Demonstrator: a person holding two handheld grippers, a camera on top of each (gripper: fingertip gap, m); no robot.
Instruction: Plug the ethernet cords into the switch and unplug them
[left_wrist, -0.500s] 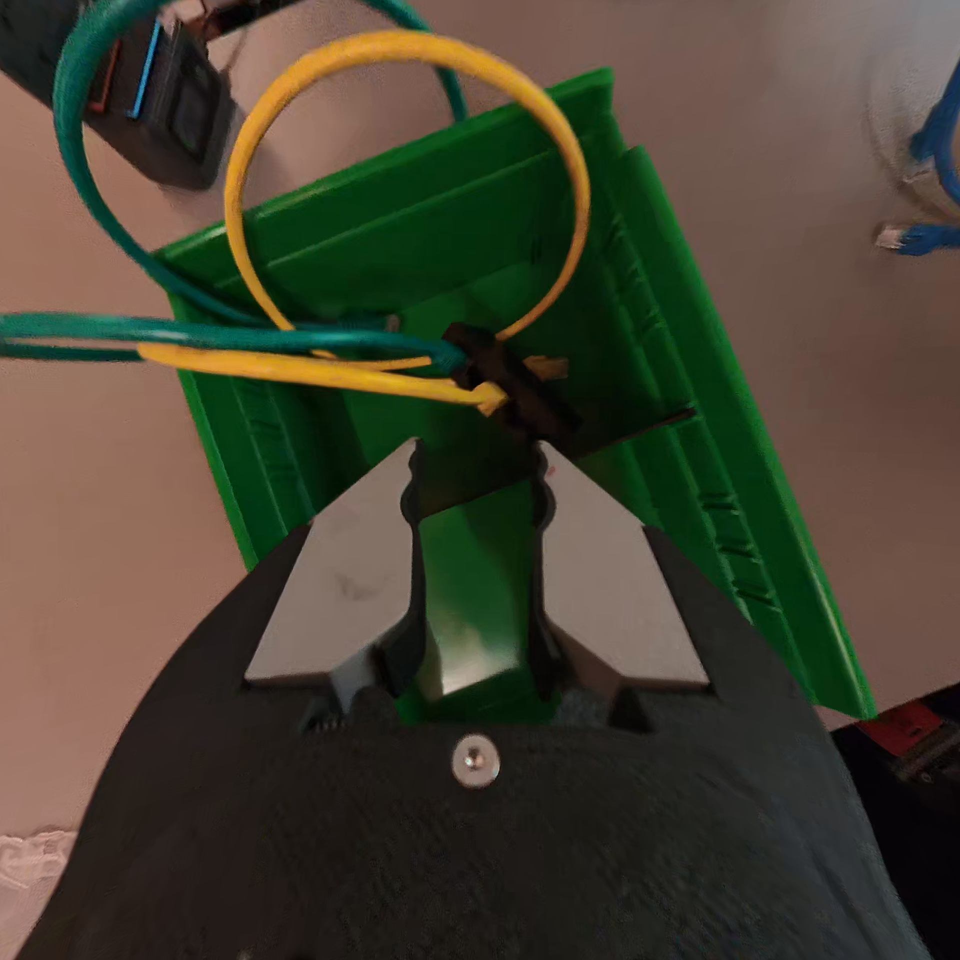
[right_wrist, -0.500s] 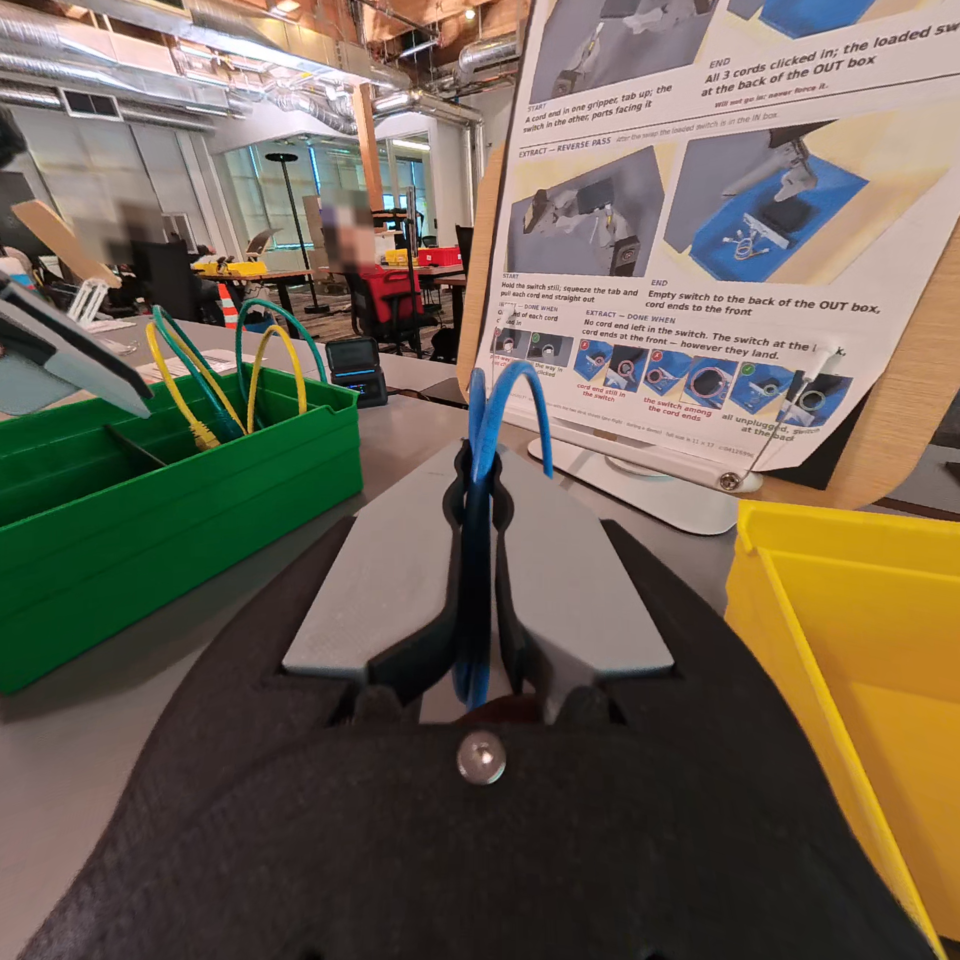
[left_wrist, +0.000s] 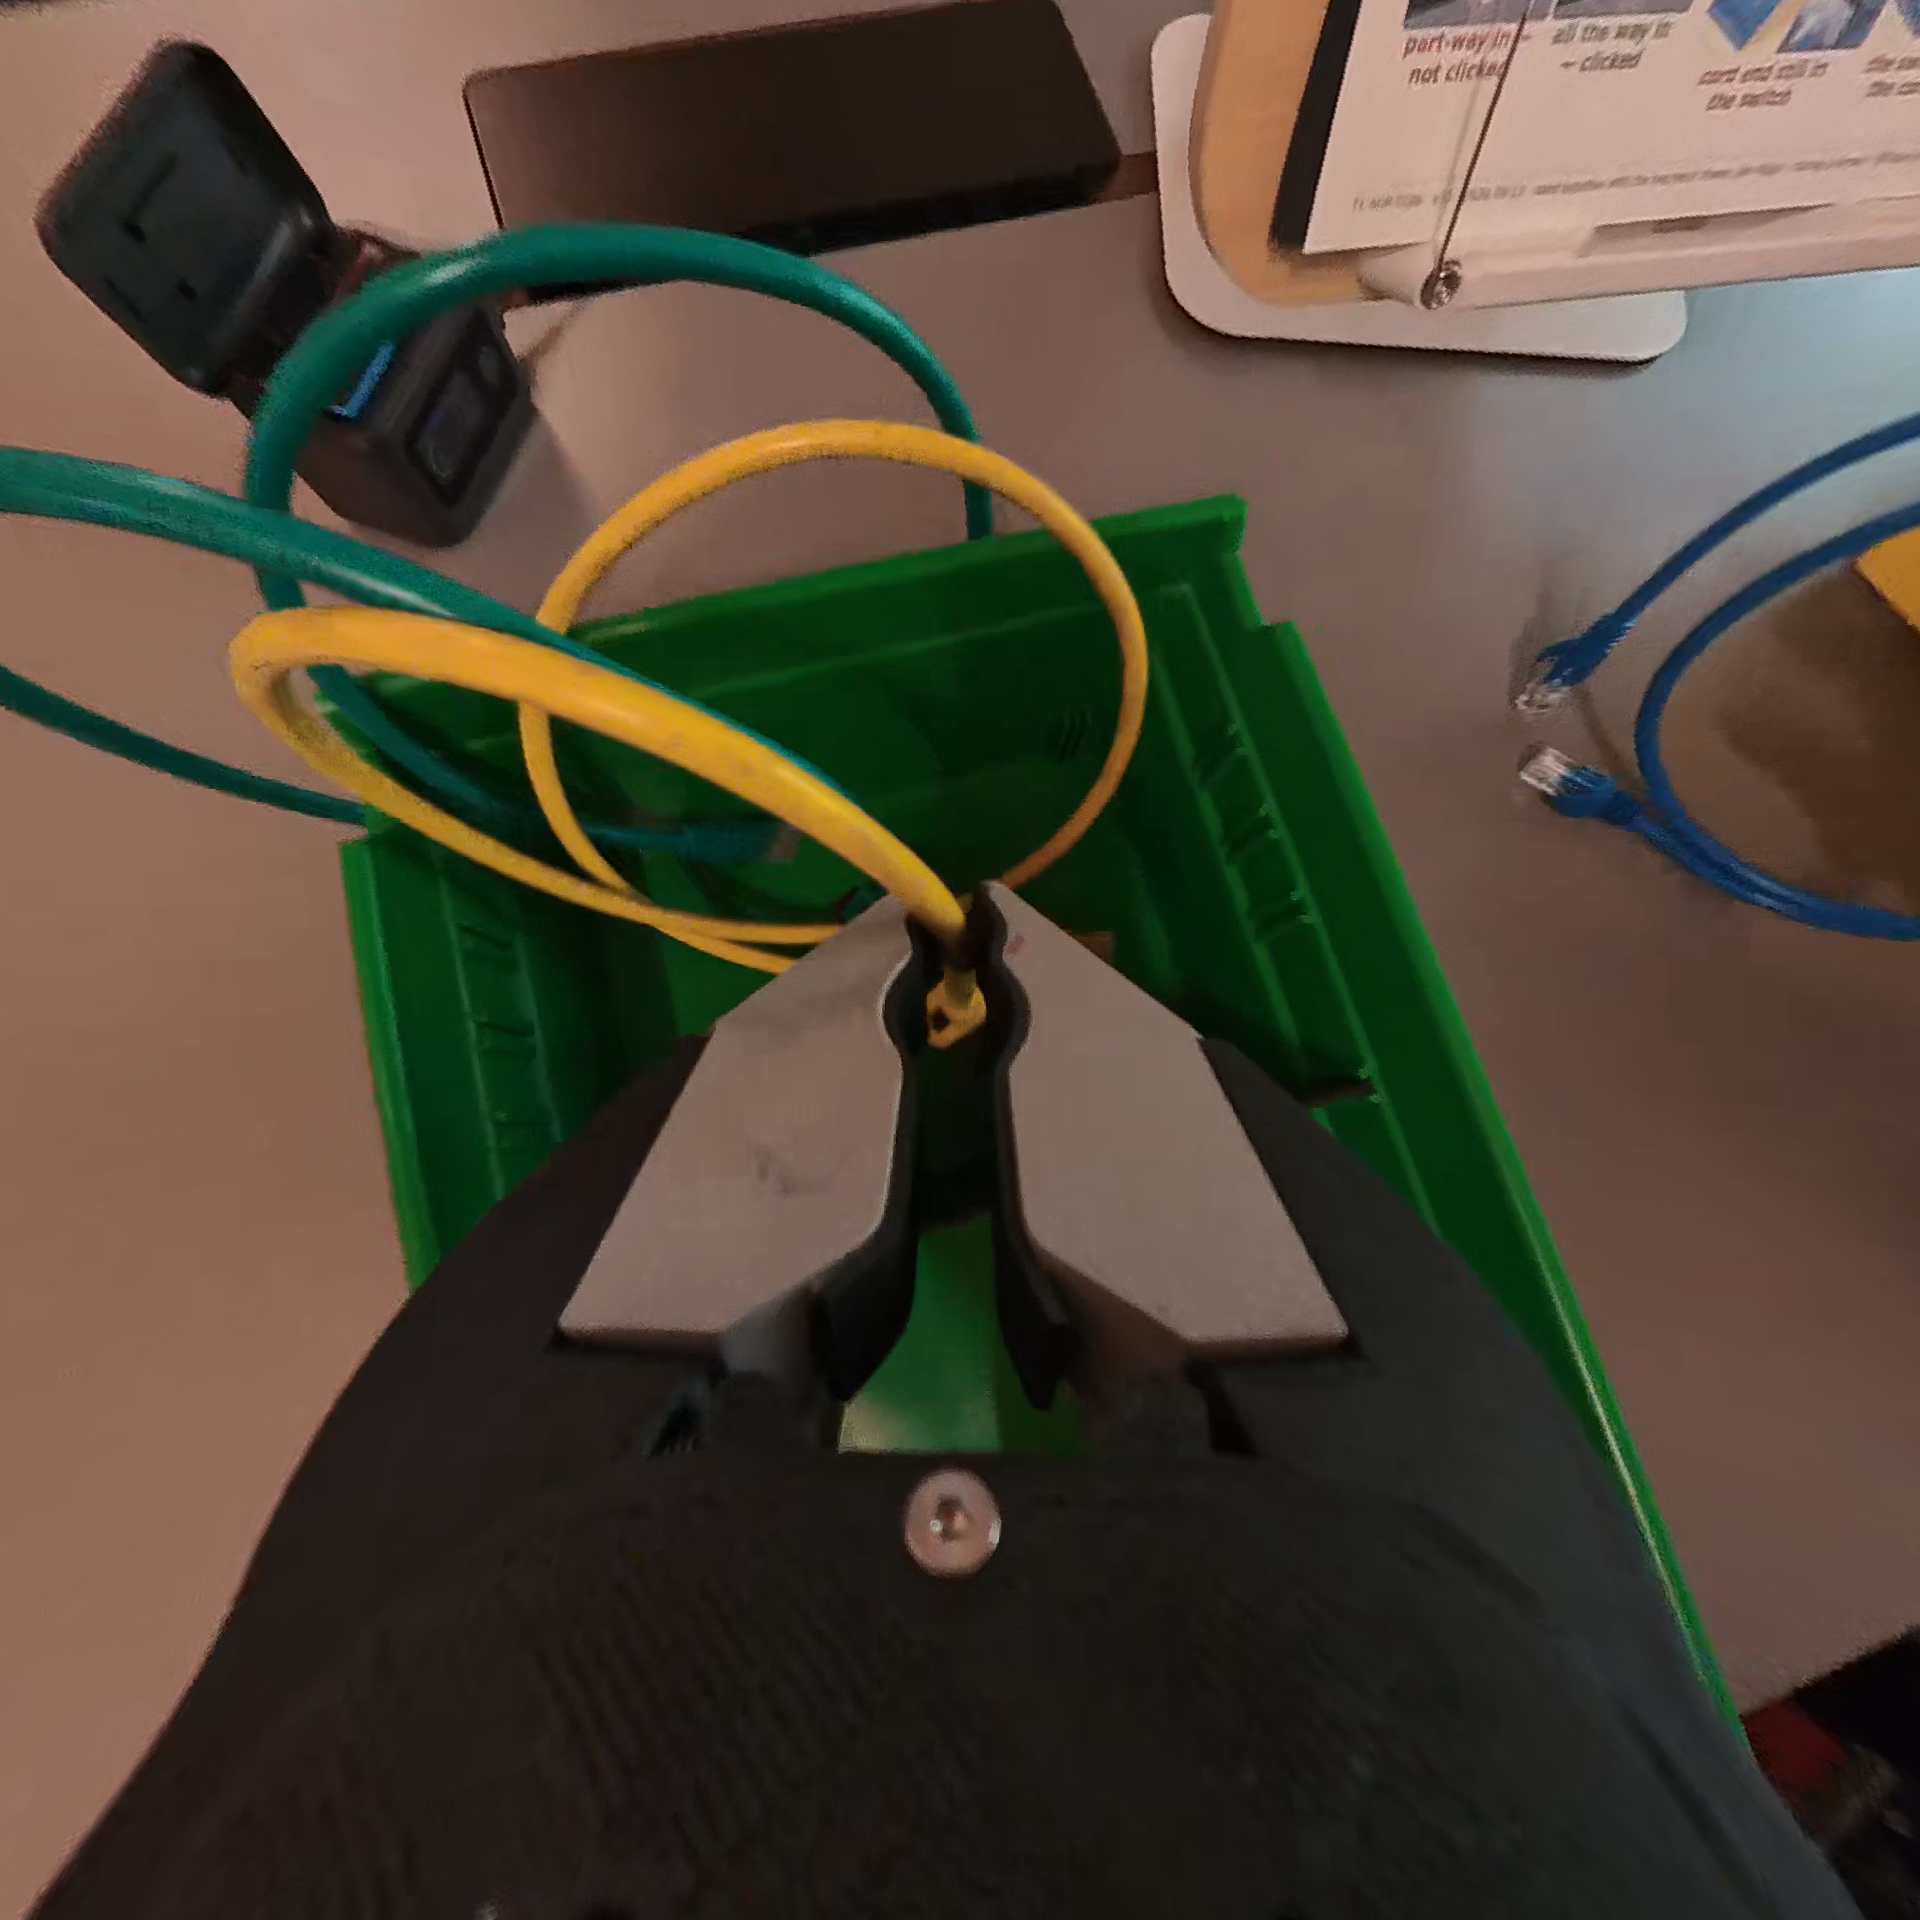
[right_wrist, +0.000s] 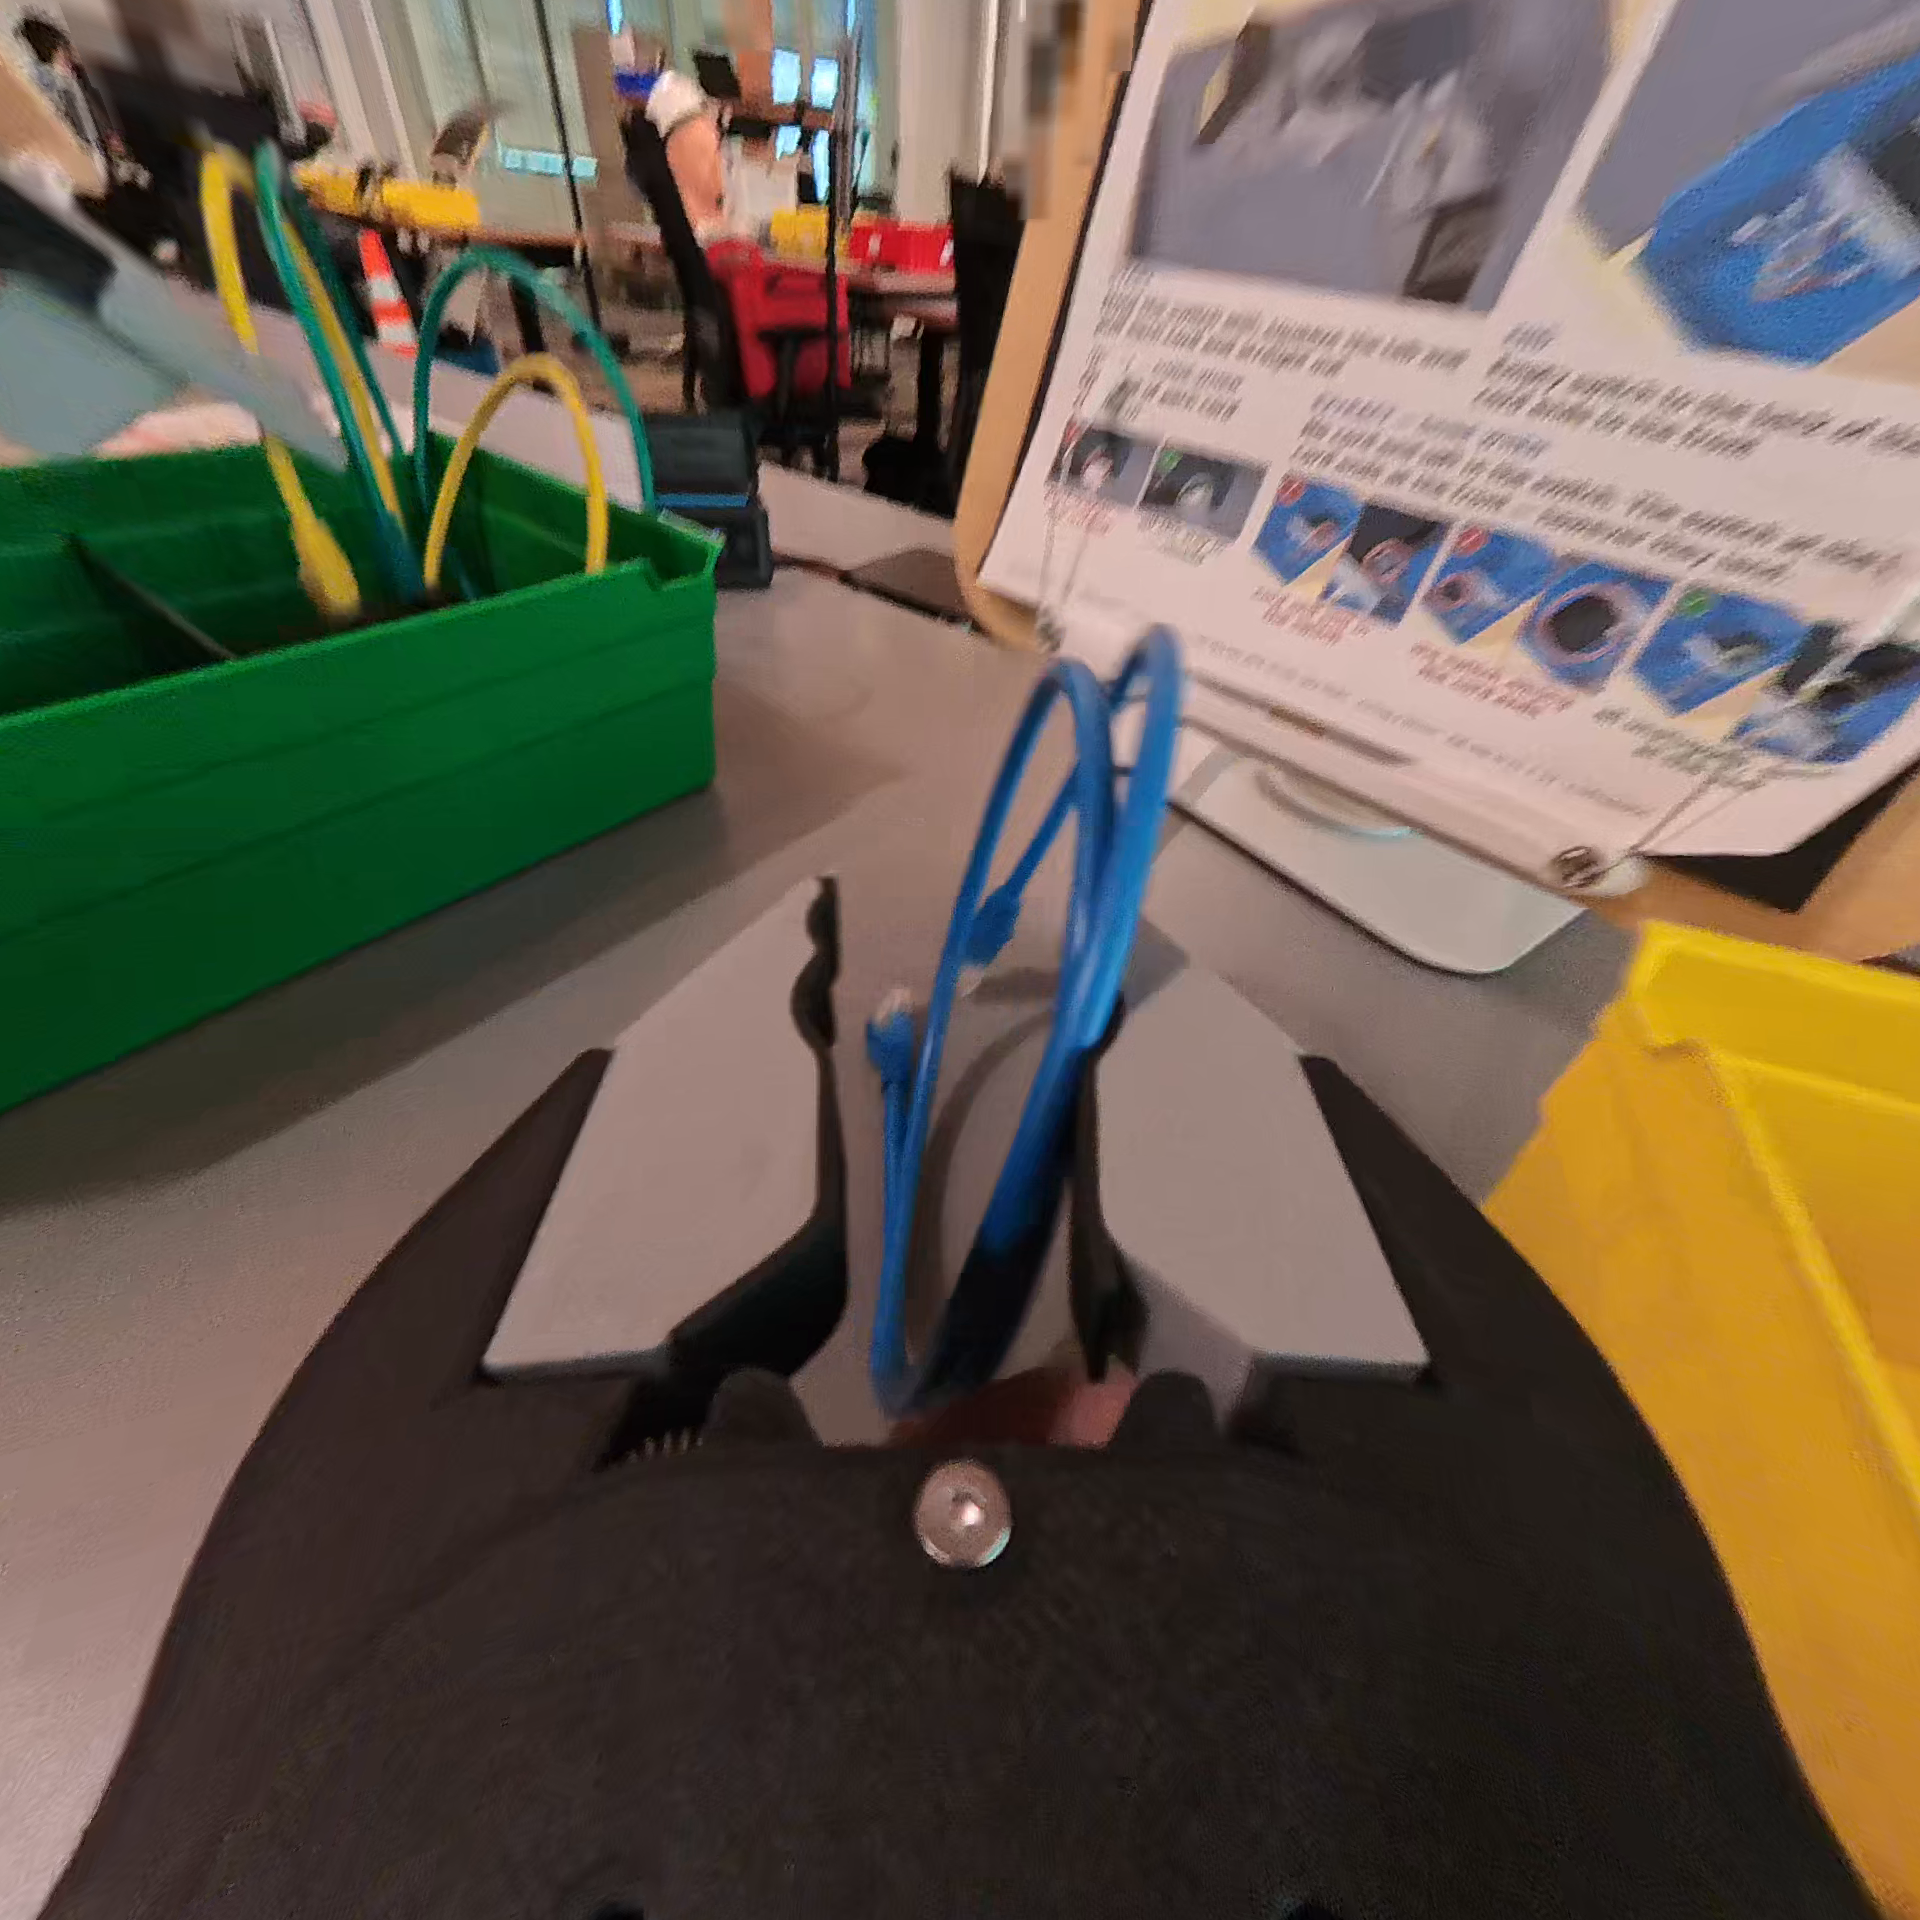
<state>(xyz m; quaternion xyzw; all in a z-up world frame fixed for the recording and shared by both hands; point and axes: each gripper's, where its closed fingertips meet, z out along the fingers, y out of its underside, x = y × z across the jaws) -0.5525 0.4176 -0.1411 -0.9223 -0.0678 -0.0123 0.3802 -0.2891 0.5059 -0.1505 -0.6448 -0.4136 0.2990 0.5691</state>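
Observation:
My left gripper (left_wrist: 961, 925) is shut on the yellow cord (left_wrist: 831, 436) just behind its plug (left_wrist: 956, 1013), above the green bin (left_wrist: 1299, 831). The yellow cord loops up and left. A teal cord (left_wrist: 623, 249) loops beside it, with one plug (left_wrist: 748, 842) lying in the bin. My right gripper (right_wrist: 966, 956) is open low over the table. The blue cord (right_wrist: 1049, 935) stands coiled between its jaws, leaning on the right finger (right_wrist: 1216, 1174). It also shows in the left wrist view (left_wrist: 1683, 675) with both plugs free. I cannot make out the switch.
The green bin (right_wrist: 312, 779) stands to the left of the right gripper and a yellow bin (right_wrist: 1766, 1195) to its right. An instruction sheet on a stand (right_wrist: 1455, 416) is behind. A small black device (left_wrist: 416, 416) and a dark flat pad (left_wrist: 790, 114) lie beyond the green bin. The left gripper's tips are roughly 30 cm from the right gripper's. To the small black device (left_wrist: 416, 416): left tips about 25 cm, right tips about 45 cm.
My left gripper has closed on the yellow cord and risen with it. My right gripper has opened and let go of the blue cord.

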